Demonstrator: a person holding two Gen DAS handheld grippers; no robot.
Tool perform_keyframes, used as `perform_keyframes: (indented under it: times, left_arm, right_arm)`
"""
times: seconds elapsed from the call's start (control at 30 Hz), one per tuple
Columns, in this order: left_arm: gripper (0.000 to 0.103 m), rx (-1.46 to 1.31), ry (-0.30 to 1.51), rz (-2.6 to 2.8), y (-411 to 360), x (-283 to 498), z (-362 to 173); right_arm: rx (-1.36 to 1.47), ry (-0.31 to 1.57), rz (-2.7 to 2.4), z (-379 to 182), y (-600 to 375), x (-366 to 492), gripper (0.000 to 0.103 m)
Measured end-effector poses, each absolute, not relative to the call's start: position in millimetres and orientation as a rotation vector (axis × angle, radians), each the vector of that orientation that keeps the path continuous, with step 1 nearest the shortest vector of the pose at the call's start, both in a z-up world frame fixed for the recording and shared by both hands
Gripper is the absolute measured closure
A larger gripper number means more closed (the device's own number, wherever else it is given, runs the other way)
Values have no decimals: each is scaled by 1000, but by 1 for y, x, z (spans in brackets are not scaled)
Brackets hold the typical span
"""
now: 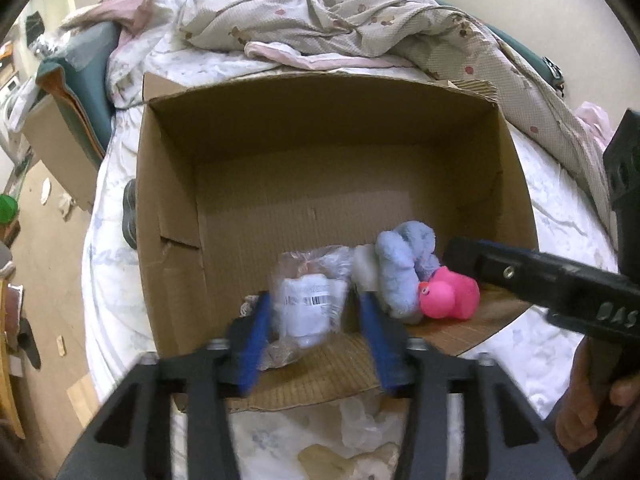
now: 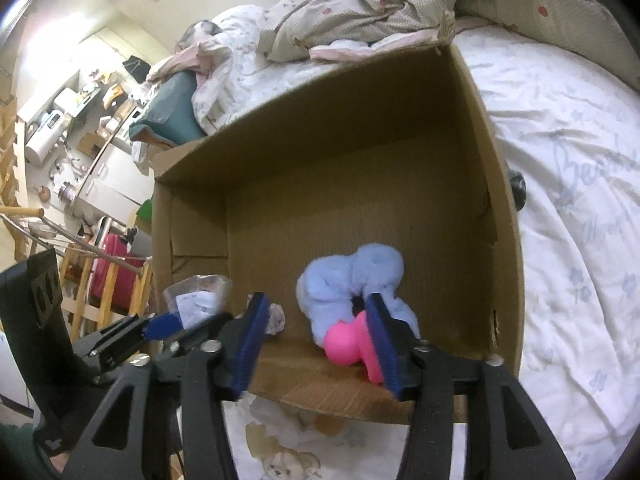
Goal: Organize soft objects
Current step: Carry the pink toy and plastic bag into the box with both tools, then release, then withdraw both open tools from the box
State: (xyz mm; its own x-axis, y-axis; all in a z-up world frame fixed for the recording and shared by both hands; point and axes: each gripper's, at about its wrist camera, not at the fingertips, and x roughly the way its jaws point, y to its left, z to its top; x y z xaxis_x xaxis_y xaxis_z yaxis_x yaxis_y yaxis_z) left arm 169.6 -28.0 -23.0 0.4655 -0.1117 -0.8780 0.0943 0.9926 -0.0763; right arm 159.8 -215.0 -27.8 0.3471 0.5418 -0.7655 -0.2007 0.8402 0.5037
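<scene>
Fingers of the left gripper (image 1: 316,336) stand apart on either side of a plastic-wrapped packet (image 1: 306,304), the blue pads clear of the wrap; nothing is held. Fingers of the right gripper (image 2: 318,344) are likewise parted, the right pad just beside a pink rubber duck (image 2: 354,346), with no visible squeeze on it (contact there cannot be told for sure).

All three items lie at the near edge of the cardboard box (image 1: 168,184) floor, the box resting on a bed (image 2: 560,160): packet to the left, blue plush toy (image 1: 406,272) in the middle, duck against the plush on its right. Far half of the box is bare.

Handling judgement: packet looks light and crinkly, film likely slippery, so take it across the labelled middle rather than a loose corner. Plush is soft and will compress; pinch a thick fold. Duck is springy and rounded, apt to squirt out; grip across the body, not the head.
</scene>
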Motion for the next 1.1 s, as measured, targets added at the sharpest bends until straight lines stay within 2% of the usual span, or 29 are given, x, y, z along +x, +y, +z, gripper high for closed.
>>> perform_keyframes:
  times: [0.03,0.07,0.17,0.23,0.87,1.1]
  left_arm:
    - [34,-11,1071,-118,-28,169,-22]
    - [31,-7,1061,-107,-27,168,-20]
    - [30,-5,1053,-84,-24,169,-18]
    - [30,-28,1056,-100,-20,169,-18]
    - [30,-98,987,20,5,158,4]
    - [18,-80,933,74,9,139,21]
  right_arm:
    - [352,1105,492,-26,-215,160,31]
    - [355,1090,488,-23,-217,161,27]
    - [362,1063,466,-19,-220,162,14]
    - [366,1059,447,-19,-222,163,10]
    - [307,1027,415,-6,-223,151,10]
    - [310,994,379,7,-235,132,10]
